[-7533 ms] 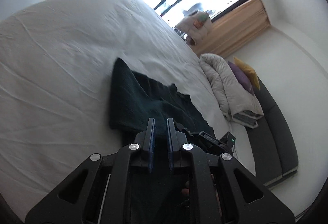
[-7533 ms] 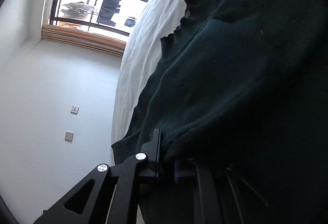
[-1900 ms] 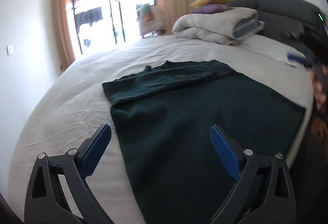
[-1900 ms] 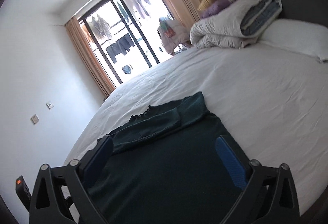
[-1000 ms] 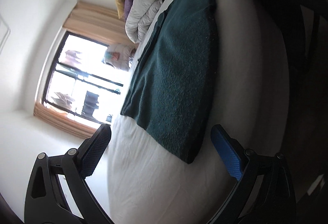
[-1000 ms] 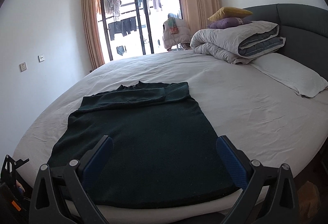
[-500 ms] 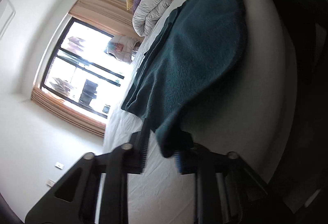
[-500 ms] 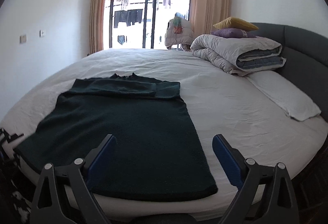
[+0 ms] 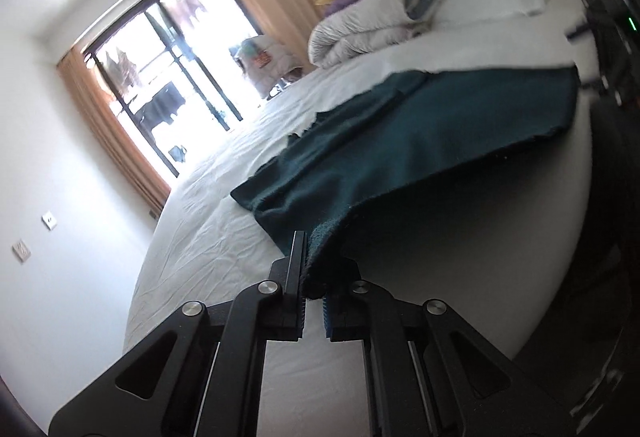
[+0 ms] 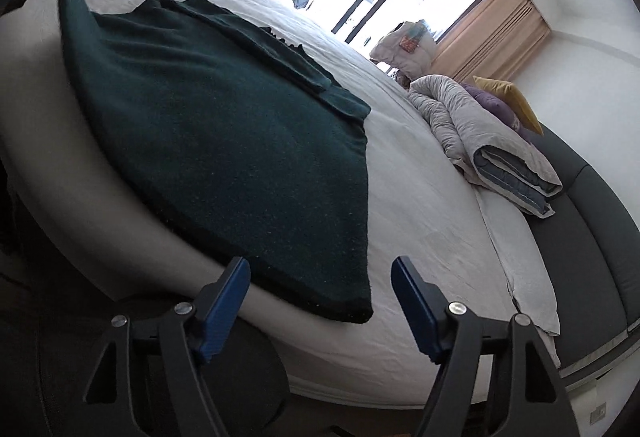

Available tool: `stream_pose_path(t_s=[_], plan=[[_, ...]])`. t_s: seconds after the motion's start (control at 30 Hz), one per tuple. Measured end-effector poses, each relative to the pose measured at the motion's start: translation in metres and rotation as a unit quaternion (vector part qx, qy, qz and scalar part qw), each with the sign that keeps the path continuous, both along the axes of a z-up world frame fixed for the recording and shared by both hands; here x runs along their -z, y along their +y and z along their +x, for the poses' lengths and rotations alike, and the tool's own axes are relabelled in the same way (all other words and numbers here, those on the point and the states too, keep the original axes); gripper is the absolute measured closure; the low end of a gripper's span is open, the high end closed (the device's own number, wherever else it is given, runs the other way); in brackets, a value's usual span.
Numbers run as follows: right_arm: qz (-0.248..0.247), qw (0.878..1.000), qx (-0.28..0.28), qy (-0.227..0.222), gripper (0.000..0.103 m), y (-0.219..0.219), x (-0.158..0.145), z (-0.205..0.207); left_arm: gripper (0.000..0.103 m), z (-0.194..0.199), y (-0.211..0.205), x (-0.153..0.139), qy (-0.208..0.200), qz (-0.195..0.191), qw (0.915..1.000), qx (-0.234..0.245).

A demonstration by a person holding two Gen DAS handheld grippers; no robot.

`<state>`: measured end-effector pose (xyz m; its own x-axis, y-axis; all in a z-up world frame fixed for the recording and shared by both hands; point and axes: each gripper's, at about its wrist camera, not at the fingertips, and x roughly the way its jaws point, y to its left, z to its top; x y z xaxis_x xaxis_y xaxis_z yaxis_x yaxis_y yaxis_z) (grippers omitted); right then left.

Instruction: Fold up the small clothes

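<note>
A dark green knitted garment lies flat on the white bed, its sleeves folded across the top. My left gripper is shut on the garment's near hem corner and holds it up off the sheet, so the hem sags between that corner and the far one. In the right wrist view the raised corner shows at the upper left. My right gripper is low at the bed's edge with its jaws closing. The other hem corner lies between its blue pads, which do not press on it.
A folded grey duvet with a yellow cushion and a purple one sits against the grey headboard. A white pillow lies beside it. Glass doors with tan curtains stand behind the bed.
My left gripper went from wide open to shut on the hem corner and rose with it. My right gripper rolled, sank toward the other corner, and its jaws narrowed.
</note>
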<state>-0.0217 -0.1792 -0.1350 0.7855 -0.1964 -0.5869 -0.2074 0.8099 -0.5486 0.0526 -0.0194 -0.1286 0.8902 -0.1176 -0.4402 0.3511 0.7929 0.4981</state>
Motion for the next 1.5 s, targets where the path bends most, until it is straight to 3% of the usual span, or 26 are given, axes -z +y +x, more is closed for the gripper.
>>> stream_pose_path(t_s=[0.2, 0.47, 0.73, 0.87, 0.9, 1.0, 1.1, 1.3, 1.5], plan=[[-0.051, 0.998, -0.041, 0.024, 0.032, 0.013, 0.014, 0.003, 0.098, 0.009, -0.003, -0.035, -0.015, -0.032, 0.9994, -0.005], [-0.068, 0.995, -0.049, 0.046, 0.043, 0.014, 0.024, 0.020, 0.098, 0.019, -0.005, -0.052, -0.002, -0.060, 0.9982, -0.011], [-0.089, 0.994, -0.037, 0.053, 0.071, -0.003, 0.033, 0.038, 0.098, 0.012, -0.002, -0.062, -0.010, -0.063, 0.9979, -0.012], [-0.098, 0.992, -0.034, 0.066, 0.087, -0.015, 0.036, 0.041, 0.098, -0.006, -0.002, -0.039, -0.003, -0.028, 0.9996, 0.002], [-0.099, 0.992, -0.036, 0.067, 0.097, -0.014, 0.036, 0.039, 0.098, -0.010, -0.002, -0.030, 0.000, -0.016, 0.9999, 0.004], [-0.110, 0.991, -0.032, 0.063, 0.097, -0.015, 0.038, 0.037, 0.098, -0.023, -0.004, 0.002, 0.011, 0.028, 0.9995, 0.013], [-0.098, 0.993, -0.024, 0.064, 0.098, -0.019, 0.033, 0.039, 0.098, -0.029, -0.001, 0.019, 0.026, 0.039, 0.9988, 0.017], [-0.123, 0.990, -0.039, 0.055, 0.100, -0.014, 0.022, 0.043, 0.098, -0.026, 0.011, 0.018, 0.039, 0.017, 0.9991, 0.009], [-0.190, 0.978, -0.069, 0.041, 0.100, -0.013, 0.007, 0.058, 0.098, -0.013, 0.016, 0.000, 0.030, 0.011, 0.9994, 0.017]])
